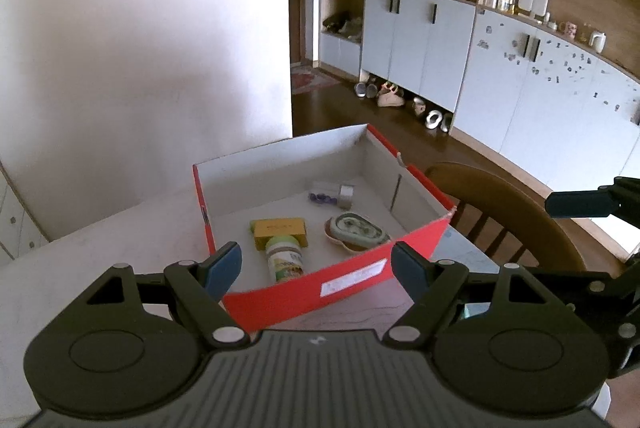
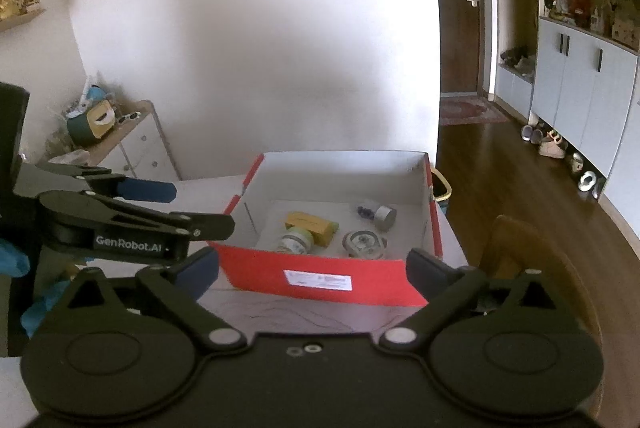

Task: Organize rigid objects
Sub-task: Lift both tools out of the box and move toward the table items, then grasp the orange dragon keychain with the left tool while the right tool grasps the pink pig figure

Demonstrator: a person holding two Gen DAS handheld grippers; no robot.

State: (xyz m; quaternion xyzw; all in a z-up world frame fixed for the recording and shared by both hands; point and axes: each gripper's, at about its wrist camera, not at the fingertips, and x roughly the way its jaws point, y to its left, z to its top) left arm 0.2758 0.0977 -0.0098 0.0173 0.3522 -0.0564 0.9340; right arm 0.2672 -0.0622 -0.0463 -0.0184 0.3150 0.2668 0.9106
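A red cardboard box with a white inside point(image 1: 340, 280) is seen sitting open on the pale table point(image 1: 100, 248), and all the small stuff is already lying in it. A flat yellow rectangular box point(image 1: 280, 230) is parked toward the left side, with a small white jar with a green label point(image 1: 285, 257) lying tipped over right against it; the print on that label is too blurred to be read. Just beside them a green-and-cream oval case point(image 1: 356, 230) is laid flat, and further back a clear little bottle with a silver cap and purple bits inside point(image 1: 332, 194) is resting on its side. A white sticker point(image 2: 318, 280) is stuck on the box's red front wall, but its text can't be made out. The left gripper point(image 1: 316, 266) is held short of the box with its blue-padded jaws spread wide and nothing between them. The right gripper point(image 2: 312, 266) is spread wide as well, nothing gripped. From the right wrist view, "GenRobot.AI" is printed in white on the side of the left gripper. A brown wooden chair point(image 1: 516, 212) is tucked in at the table's right side.
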